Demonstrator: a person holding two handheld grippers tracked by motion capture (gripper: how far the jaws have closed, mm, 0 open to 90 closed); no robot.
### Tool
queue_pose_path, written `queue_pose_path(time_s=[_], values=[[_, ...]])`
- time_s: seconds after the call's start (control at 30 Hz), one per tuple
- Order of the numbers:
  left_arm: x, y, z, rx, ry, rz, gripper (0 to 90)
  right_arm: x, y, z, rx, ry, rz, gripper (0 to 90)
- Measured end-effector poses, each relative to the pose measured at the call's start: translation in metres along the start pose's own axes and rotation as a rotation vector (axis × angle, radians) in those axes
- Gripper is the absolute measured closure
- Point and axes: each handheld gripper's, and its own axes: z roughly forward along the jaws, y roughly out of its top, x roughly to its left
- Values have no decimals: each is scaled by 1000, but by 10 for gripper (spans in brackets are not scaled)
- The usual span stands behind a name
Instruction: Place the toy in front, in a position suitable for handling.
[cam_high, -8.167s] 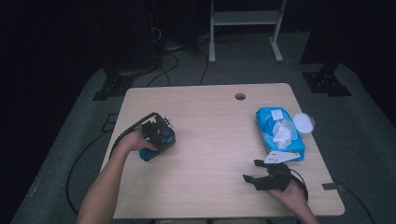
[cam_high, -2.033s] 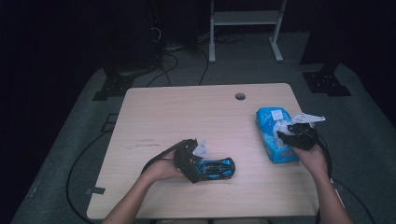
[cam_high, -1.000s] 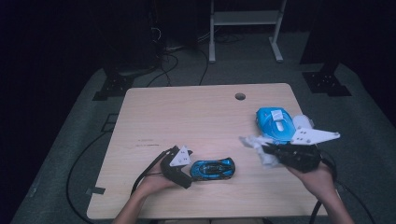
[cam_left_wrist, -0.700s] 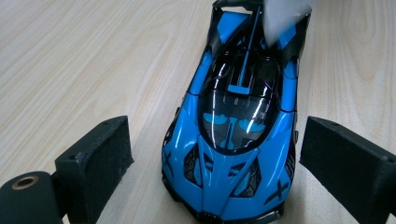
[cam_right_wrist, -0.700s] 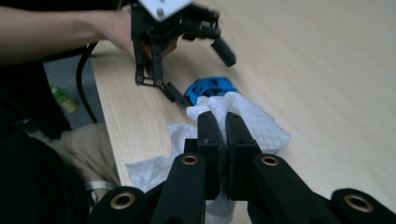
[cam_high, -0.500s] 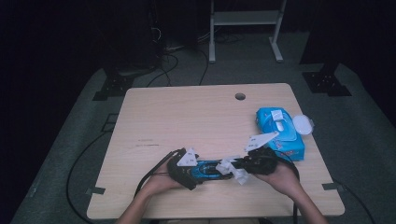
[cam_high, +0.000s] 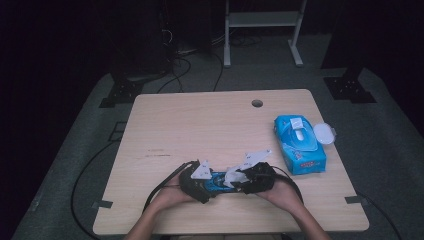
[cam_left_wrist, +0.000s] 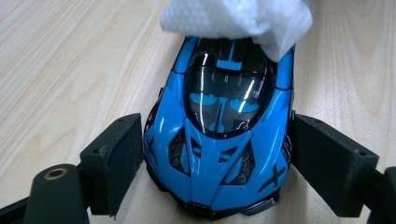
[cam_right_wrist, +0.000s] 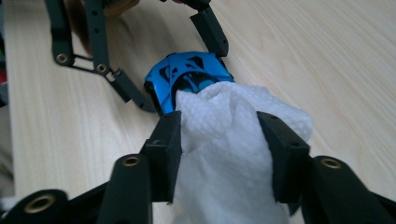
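High view: the blue toy car (cam_high: 216, 181) sits on the worktop (cam_high: 200, 130) near the front edge, roughly mid-width. The left gripper (cam_high: 204, 182) is at the car's left end and the right gripper (cam_high: 239, 181) at its right end, with a white wipe (cam_high: 233, 176) bunched over that end. Hands come in from the bottom edge. A blue wipe pack (cam_high: 299, 144) with its lid flipped open lies well apart toward the right edge. A cable hole (cam_high: 257, 103) is near the far edge.

Left gripper view: the car (cam_left_wrist: 219, 126) lies between the jaws, with both pads (cam_left_wrist: 112, 161) flanking its near end. The right pad is touching or just beside the bodywork; the left pad is at the flank, and I can't tell if it presses. The jaws have just been closing in, with the car between them. The wipe (cam_left_wrist: 238, 18) covers the car's far end.

Right gripper view: the jaws have just been opening. The wipe (cam_right_wrist: 229, 154) is still between them, bulging past both pads (cam_right_wrist: 282, 154), which touch its sides. The wipe drapes onto the near end of the car (cam_right_wrist: 184, 74). The left gripper's jaws (cam_right_wrist: 163, 60) straddle the car's far end.
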Motion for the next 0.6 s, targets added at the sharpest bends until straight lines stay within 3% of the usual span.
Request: queue_pose_path(time_s=[0.1,0.17,0.27,0.43,0.6], values=[[1,0,0,-4,0,-1,161,3,-3,10,9,-31,-12,527],[2,-1,1,-3,-3,-6,161,7,-5,16,12,-53,-23,595],[3,-2,2,-4,-17,3,184,12,-8,19,-8,-98,-74,649],[3,-2,3,-10,-21,4,202,8,-11,16,-23,-78,-24,672],[2,-2,3,0,-19,6,203,3,-17,7,2,-130,-45,764]])
